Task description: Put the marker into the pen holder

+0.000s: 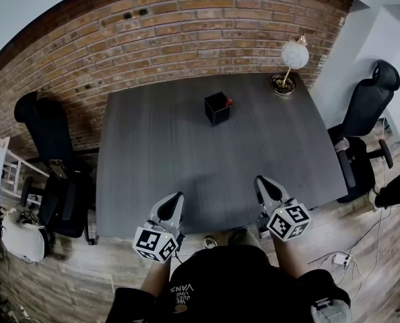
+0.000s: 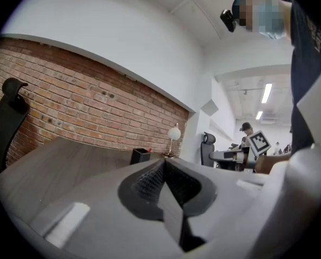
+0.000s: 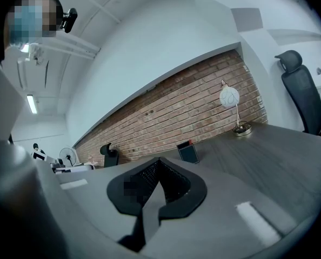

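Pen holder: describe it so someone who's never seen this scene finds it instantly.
Start at the dark grey table in front of the brick wall and look to its far half, near the middle. The pen holder is the small black box standing alone there, with something red at its top edge. Its only neighbour, the lamp at the far right corner, has a white globe.

Brick wall (image 1: 186,25) ahead of you, grey table (image 1: 186,160) before it, globe lamp (image 1: 293,54) at its far right corner, black chair (image 1: 48,140) at each side, wood floor (image 1: 72,274).
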A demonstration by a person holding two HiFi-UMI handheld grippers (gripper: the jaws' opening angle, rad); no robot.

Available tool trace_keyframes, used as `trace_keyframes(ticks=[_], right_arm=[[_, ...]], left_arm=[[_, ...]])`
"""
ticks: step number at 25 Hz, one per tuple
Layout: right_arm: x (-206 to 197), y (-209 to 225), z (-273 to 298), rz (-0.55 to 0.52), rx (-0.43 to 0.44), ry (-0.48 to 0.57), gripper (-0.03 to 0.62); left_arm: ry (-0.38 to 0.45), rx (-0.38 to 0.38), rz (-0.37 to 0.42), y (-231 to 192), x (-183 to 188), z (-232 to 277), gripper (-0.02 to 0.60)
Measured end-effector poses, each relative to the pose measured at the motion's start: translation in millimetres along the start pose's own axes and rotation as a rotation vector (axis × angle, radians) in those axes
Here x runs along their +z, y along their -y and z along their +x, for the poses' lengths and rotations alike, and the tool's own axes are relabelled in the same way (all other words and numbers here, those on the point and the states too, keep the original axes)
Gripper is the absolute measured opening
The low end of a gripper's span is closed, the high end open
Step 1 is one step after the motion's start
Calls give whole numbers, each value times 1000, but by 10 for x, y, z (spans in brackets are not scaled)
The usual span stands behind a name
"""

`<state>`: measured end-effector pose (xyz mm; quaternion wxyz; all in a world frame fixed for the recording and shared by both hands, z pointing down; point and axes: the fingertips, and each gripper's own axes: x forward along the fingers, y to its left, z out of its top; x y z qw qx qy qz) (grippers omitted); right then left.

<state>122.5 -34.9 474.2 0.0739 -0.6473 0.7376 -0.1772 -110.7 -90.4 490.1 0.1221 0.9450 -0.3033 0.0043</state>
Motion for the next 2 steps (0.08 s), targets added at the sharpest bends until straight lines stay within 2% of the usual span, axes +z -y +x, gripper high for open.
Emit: trace_keyframes(ticks=[2], right_arm=[[11,15,21,-1,-1,1,2]], left_arm=[[1,-1,-1,-13,4,25,53]])
